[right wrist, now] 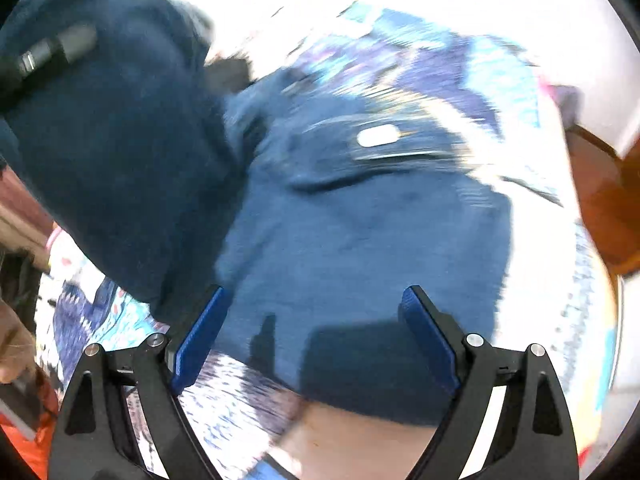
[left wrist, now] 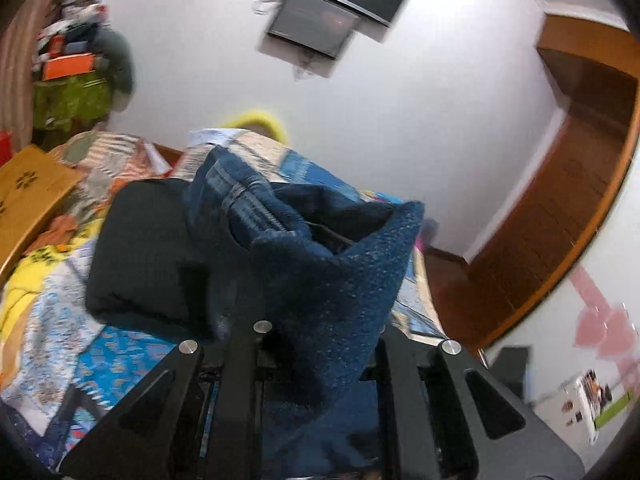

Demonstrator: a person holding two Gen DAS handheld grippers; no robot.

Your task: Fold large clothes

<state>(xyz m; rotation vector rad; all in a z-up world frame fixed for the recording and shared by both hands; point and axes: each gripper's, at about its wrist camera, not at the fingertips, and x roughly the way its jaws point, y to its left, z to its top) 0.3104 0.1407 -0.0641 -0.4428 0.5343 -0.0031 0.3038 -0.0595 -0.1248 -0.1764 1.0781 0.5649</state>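
Room: white walls, with a dark wall-mounted screen (left wrist: 340, 4) high up and a brown wooden door frame (left wrist: 580, 184) on the right in the left wrist view.
Corner: a pile of mixed goods, including an orange box (left wrist: 68, 66), stands at far left against the wall.
Surface: a bed covered by a patchwork quilt (left wrist: 60, 320) in blue, yellow and orange prints; a tan cardboard box (left wrist: 32, 192) lies on it at the left edge.
Garment: a large blue fleece garment (right wrist: 360, 240) lies spread on the quilt, its collar area and a white label (right wrist: 378, 136) at the far end from the right wrist camera.
Long axis: runs away from the right gripper toward the label; motion blur prevents a finer reading.
Raised part: one portion of the garment stands lifted off the bed in the left wrist view, rising from the fingers into an open-mouthed fold.
Left gripper (left wrist: 320, 356): fingers closed narrow, with blue fleece clamped between them.
Right gripper (right wrist: 316, 336): blue-padded fingers spread wide above the near edge of the garment, holding nothing.
Dark item: a black folded cloth (left wrist: 148, 248) lies on the quilt just left of the raised fleece.
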